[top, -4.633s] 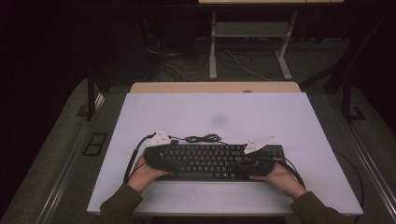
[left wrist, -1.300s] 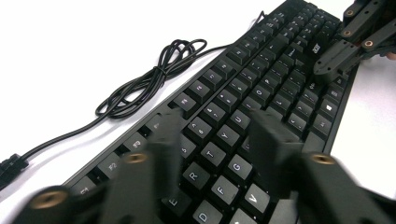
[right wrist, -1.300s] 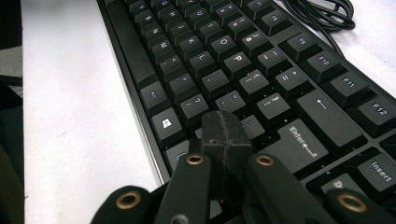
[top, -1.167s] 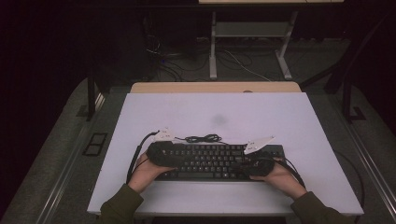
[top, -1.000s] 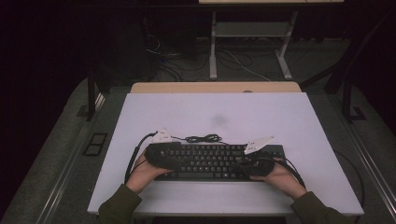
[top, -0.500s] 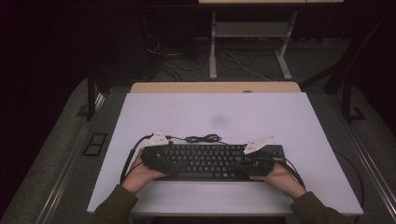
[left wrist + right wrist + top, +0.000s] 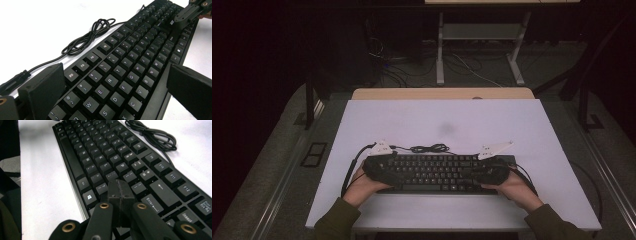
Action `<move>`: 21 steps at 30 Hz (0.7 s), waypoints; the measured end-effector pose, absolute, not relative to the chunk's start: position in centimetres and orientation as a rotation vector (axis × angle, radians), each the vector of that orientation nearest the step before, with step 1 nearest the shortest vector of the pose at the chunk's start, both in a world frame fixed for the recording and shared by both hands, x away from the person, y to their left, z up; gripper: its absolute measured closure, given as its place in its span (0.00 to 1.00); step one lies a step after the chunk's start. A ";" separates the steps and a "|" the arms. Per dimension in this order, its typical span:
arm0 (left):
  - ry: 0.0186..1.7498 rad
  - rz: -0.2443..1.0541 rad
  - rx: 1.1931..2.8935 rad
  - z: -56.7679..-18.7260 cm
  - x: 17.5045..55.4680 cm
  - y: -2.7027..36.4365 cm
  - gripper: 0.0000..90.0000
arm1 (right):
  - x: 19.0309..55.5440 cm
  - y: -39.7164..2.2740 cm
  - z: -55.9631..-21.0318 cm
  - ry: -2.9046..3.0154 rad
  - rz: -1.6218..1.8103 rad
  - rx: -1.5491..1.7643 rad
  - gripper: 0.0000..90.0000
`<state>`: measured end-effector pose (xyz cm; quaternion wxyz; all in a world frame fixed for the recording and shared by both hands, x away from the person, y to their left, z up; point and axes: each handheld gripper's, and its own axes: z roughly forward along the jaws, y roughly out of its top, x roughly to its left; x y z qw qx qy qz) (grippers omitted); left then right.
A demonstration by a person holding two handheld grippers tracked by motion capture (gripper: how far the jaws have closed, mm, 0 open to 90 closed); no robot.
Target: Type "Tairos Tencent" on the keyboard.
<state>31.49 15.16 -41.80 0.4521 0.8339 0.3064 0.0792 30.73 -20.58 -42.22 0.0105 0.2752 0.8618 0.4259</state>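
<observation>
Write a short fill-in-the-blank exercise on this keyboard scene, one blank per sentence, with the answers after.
1. The black keyboard lies on a ____ table.
2. The left gripper has its jaws ____, one on each side of the keyboard's letter keys.
3. The right gripper has its jaws ____, with the tips over the keys near Enter.
4. The keyboard's bundled ____ lies on the table just behind it.

Answers: white; open; shut; cable
</observation>
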 end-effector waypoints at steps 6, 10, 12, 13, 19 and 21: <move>0.747 0.212 2.058 -41.7 31.4 15.2 0.02 | 31.1 -20.2 -41.6 2.667 1.351 0.855 0.99; 0.750 0.212 2.051 -41.7 31.4 15.2 0.02 | 31.5 -19.8 -41.2 2.661 1.360 0.849 0.99; 0.754 0.209 2.049 -41.7 31.4 15.2 0.03 | 31.7 -19.5 -41.1 2.660 1.363 0.846 0.99; 0.751 0.208 2.050 -41.7 31.4 15.2 0.03 | 31.8 -19.3 -41.1 2.659 1.362 0.845 0.99; 0.743 0.210 2.056 -41.7 31.4 15.1 0.03 | 32.6 -18.2 -40.8 2.649 1.372 0.850 0.99; 0.743 0.210 2.053 -41.7 31.4 15.1 0.03 | 32.8 -17.9 -40.8 2.645 1.380 0.854 0.97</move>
